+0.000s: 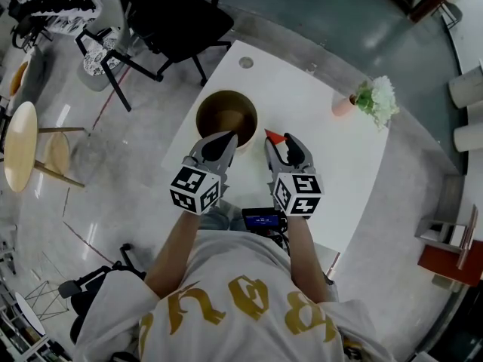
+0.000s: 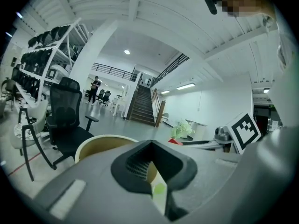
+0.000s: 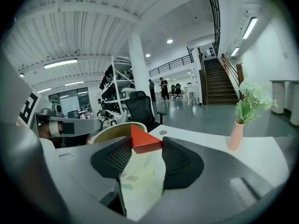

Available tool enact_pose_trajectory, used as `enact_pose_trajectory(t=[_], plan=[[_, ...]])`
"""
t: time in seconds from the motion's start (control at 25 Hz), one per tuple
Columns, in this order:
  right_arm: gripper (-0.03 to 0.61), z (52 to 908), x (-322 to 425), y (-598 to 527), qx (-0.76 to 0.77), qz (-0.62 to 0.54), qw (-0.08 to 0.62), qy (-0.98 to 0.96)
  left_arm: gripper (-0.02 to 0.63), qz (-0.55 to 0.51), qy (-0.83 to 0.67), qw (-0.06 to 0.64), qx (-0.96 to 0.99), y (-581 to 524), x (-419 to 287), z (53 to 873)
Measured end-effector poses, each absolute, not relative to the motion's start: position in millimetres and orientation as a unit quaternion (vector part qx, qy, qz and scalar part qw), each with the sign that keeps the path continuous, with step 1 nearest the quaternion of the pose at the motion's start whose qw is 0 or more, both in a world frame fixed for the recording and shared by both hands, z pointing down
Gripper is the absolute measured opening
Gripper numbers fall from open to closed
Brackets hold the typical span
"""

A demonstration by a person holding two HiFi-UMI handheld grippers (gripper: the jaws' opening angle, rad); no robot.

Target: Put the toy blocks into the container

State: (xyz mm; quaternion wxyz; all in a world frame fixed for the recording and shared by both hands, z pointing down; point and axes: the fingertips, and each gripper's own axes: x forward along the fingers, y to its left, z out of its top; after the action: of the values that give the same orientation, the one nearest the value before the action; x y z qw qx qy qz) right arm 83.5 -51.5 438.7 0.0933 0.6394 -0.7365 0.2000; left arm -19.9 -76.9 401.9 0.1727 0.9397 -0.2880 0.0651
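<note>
One red triangular block — clenched in right gripper jaws beside round tan container; left gripper jaws pressed together.

count | left gripper + right gripper = 2 grippers | red block x1 | container x1 | vase with plant x1 | surface x1 | black office chair x1 | wooden stool x1

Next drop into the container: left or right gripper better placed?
Right. The right gripper is shut on a red triangular block, close beside the container. The left gripper is at the rim too, but its jaws are together with no block seen between them.
</note>
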Motion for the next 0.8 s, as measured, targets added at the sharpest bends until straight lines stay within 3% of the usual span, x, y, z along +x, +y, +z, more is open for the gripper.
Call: enact_pose_trajectory(t=[0.8], plan=[[0.230,426,34,-85,0.604,0.185,0.099,-0.769,0.002,0.050,-0.318,0.178,0.930,-115,-68,402]])
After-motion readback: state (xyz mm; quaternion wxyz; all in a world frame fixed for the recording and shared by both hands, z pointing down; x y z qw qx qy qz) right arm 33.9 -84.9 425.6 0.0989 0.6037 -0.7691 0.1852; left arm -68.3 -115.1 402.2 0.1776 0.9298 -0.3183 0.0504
